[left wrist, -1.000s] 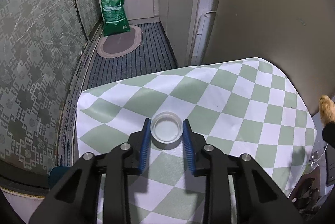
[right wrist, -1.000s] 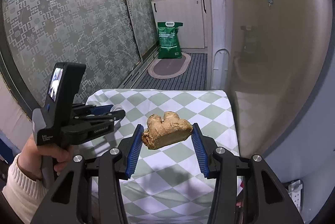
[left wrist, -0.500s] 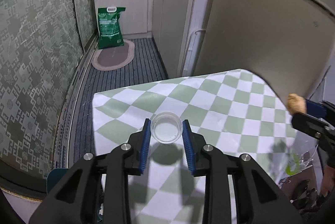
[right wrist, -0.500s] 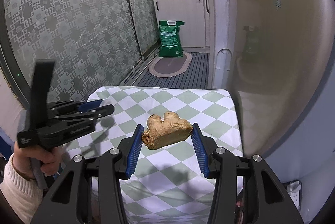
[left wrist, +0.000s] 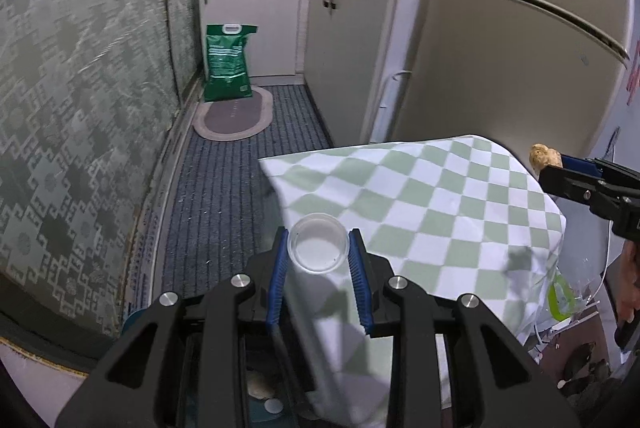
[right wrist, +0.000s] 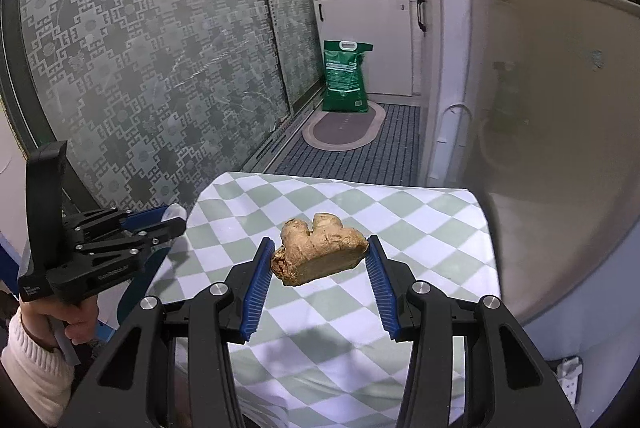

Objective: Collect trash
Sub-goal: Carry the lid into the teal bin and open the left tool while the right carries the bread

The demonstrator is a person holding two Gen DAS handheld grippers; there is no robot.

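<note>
Off the desk point(left wrist: 460, 203) edge now: left claw point(left wrist: 319, 255), pinching plastic cup point(left wrist: 318, 248), has swung out over floor. Right claw point(right wrist: 320, 260) stays clamped on ginger point(right wrist: 318, 255); both likely bin-bound.

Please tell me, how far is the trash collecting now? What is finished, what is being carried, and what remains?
Done: the checkered tablecloth shows no loose trash where visible. In hand: the left gripper is shut on the clear plastic cup, at the table's edge; the right gripper is shut on the ginger piece, lifted above the cloth. Left: dropping both; no bin is clearly visible.
</note>
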